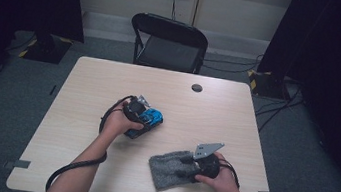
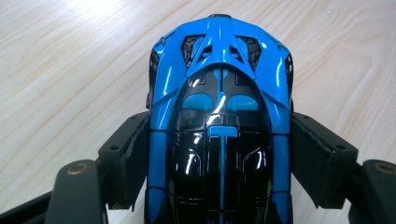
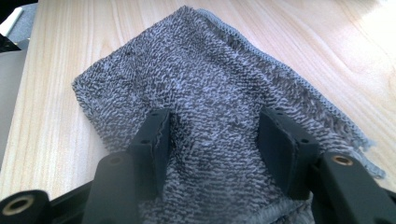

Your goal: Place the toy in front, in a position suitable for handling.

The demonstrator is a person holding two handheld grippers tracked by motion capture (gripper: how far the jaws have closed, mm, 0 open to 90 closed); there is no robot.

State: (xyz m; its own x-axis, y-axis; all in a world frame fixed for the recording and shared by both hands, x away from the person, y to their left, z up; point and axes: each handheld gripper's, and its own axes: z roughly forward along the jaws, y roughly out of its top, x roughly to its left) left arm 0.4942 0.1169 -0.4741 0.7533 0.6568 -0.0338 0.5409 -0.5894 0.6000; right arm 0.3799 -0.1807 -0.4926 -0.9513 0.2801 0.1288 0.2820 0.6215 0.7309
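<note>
A glossy blue and black toy car (image 2: 219,93) sits between the jaws of my left gripper (image 2: 219,158), whose pads press on both its sides. From above, car (image 1: 153,117) and left gripper (image 1: 141,118) are near the middle of the wooden table (image 1: 100,81). Toward the front right, a grey towelling cloth (image 1: 168,170) lies on the table. My right gripper (image 1: 187,168) rests its tips on that cloth (image 3: 210,79). In the right gripper view, its jaws (image 3: 217,140) stand well apart with cloth lying between them, not pinched.
A small black round cap (image 1: 197,87) is set into the table near its far edge. A black folding chair (image 1: 168,42) stands behind the table. Cables trail from both grippers over the front edge. Dark curtains hang at both sides.
</note>
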